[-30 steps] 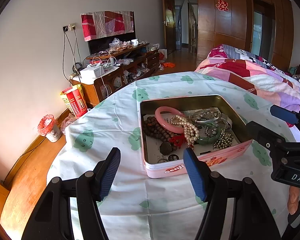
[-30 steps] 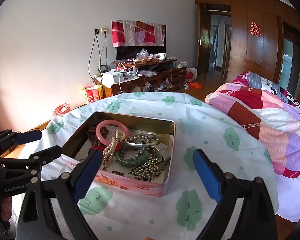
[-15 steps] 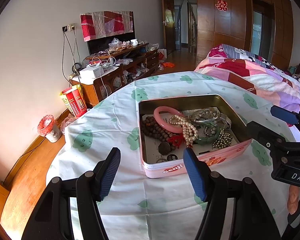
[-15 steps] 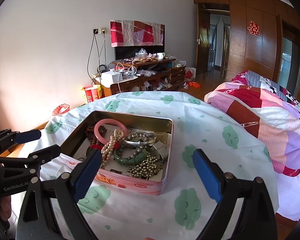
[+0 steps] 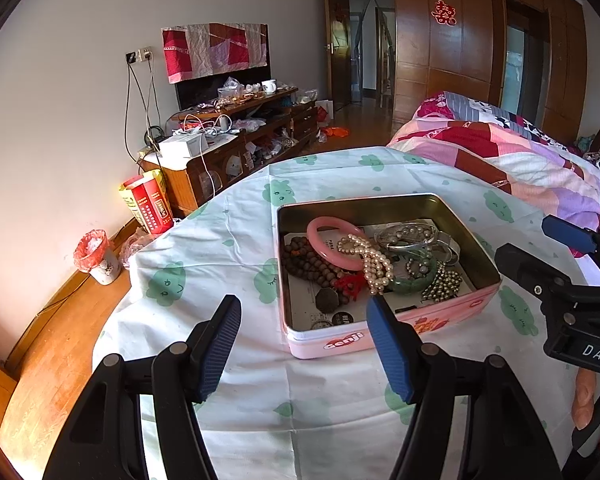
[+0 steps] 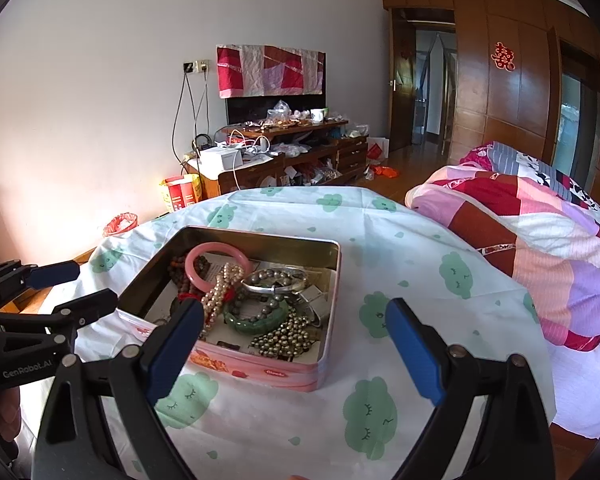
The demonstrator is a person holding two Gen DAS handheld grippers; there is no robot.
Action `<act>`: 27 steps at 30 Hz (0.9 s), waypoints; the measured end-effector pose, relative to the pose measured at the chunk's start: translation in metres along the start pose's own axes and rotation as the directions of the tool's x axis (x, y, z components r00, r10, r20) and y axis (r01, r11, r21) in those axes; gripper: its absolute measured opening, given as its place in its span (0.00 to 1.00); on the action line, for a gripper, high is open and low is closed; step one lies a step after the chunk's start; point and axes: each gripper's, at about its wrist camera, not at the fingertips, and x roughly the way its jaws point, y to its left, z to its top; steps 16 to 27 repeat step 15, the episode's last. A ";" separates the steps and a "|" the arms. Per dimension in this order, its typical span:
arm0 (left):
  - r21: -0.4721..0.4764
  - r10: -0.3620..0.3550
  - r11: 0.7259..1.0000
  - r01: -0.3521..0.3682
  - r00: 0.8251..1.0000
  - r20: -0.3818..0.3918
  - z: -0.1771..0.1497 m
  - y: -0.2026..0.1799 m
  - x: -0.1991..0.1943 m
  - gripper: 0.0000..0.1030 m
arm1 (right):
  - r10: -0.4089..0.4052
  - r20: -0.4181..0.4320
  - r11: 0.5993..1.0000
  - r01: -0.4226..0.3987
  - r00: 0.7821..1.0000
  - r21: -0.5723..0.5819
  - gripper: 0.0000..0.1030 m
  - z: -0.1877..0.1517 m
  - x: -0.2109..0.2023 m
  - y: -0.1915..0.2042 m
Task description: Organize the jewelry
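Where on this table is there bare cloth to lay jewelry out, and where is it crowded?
Bare tablecloth lies between the pink tin and the quilt, and also beyond the tin toward the far table edge. In the left wrist view, cloth left of the tin is free too. The tin's inside is crowded with tangled bracelets and beads.

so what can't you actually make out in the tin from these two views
- Left wrist view: the left claw finger covers the pink tin front rim and the label there.
- Right wrist view: the right claw finger hides the tin's near left corner.
- Both views: the printed paper under the jewelry is too small to read.
- The beaded strands overlap; a count cannot be told.
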 end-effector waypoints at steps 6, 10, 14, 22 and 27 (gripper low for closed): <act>-0.007 0.013 1.000 -0.013 1.000 -0.016 -0.002 0.001 0.005 0.64 | 0.000 -0.003 1.000 0.000 1.000 0.001 0.91 -0.002 0.002 0.000; -0.009 0.005 1.000 -0.005 1.000 -0.010 -0.006 0.002 0.006 0.64 | -0.002 -0.005 1.000 0.002 1.000 0.003 0.91 -0.003 0.003 0.000; -0.019 0.018 1.000 -0.019 1.000 -0.002 -0.007 0.007 0.005 0.64 | -0.012 -0.011 1.000 0.013 1.000 0.013 0.91 -0.005 0.005 -0.006; -0.025 0.024 0.999 -0.025 1.000 -0.004 -0.006 0.010 0.005 0.64 | -0.021 -0.015 1.000 0.021 1.000 0.017 0.91 -0.005 0.006 -0.009; -0.025 0.024 0.999 -0.025 1.000 -0.004 -0.006 0.010 0.005 0.64 | -0.021 -0.015 1.000 0.021 1.000 0.017 0.91 -0.005 0.006 -0.009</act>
